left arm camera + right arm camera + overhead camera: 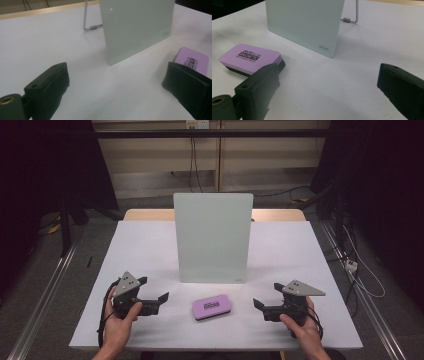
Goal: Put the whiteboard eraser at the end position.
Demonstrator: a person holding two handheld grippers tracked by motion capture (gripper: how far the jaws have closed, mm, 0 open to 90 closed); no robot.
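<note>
Purple eraser (212, 306) lies flat on the white table (300, 255), just before the upright glass board (212, 237), between both grippers. Left gripper (154, 294) and right gripper (266, 296): jaws spread wide, holding nothing, each apart from the eraser.

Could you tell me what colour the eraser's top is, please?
Light purple, with a black label; the eraser shows best in the right gripper view.
</note>
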